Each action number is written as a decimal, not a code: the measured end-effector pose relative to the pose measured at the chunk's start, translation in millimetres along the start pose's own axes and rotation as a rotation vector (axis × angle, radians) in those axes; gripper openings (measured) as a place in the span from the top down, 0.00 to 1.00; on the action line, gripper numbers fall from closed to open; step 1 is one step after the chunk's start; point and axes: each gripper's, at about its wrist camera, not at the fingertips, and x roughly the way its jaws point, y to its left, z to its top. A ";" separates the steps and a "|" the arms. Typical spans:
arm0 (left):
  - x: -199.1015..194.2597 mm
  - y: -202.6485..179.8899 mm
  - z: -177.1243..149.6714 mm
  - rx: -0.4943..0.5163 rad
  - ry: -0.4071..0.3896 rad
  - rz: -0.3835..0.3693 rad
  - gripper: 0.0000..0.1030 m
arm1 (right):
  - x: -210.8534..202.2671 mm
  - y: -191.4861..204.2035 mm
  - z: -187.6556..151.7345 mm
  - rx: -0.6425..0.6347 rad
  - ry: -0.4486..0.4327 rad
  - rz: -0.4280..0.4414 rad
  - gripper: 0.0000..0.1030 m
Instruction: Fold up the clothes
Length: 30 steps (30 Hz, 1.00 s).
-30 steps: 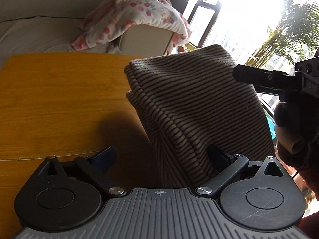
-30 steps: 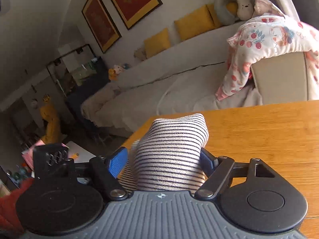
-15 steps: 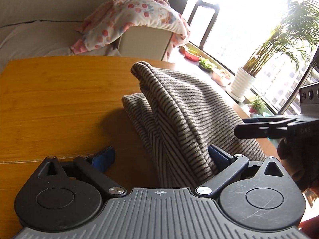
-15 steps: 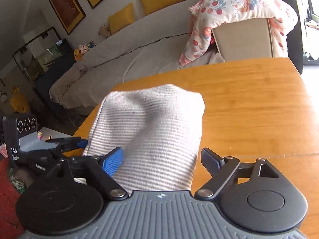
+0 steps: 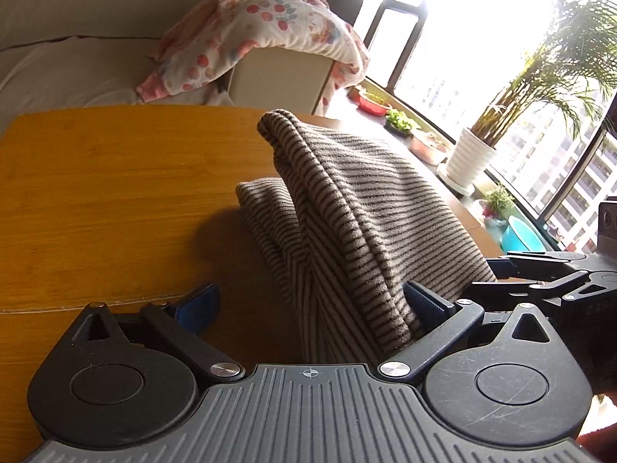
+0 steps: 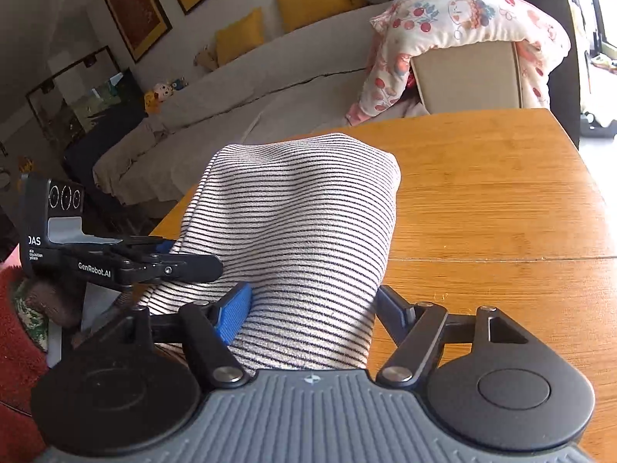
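Observation:
A striped garment (image 5: 366, 208) lies folded in a raised hump on the wooden table (image 5: 96, 193). My left gripper (image 5: 308, 301) is open wide; the cloth leans only against its right pad (image 5: 420, 301), and the left pad is over bare wood. My right gripper (image 6: 310, 301) has the garment's (image 6: 300, 223) near end between its fingers, and its jaws are closing on it, both pads against the cloth. In each wrist view the other gripper shows at the cloth's side: the left gripper (image 6: 173, 258) and the right gripper (image 5: 501, 266).
A grey sofa (image 6: 270, 88) with a floral blanket (image 5: 270, 27) over its arm stands past the table's (image 6: 501, 212) far edge. Potted plants (image 5: 470, 154) line a bright window sill to the right. A red rug (image 6: 15, 347) lies on the floor at the left.
The garment has come down from a raised drape to a lower hump on the table. My right gripper sank beside it, its jaws widening and then narrowing again. The left gripper stayed put.

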 end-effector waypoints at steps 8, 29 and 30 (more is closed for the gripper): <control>-9.4 -18.9 -8.2 -0.010 0.049 -0.092 0.01 | -3.8 -17.9 3.4 0.084 -0.013 0.022 0.18; 10.5 110.8 53.6 -0.176 -0.085 0.004 0.26 | 164.5 13.5 115.3 -0.075 -0.022 0.068 0.27; 5.4 112.1 58.0 -0.163 -0.088 0.019 0.26 | 166.0 14.1 118.7 -0.071 -0.027 0.055 0.25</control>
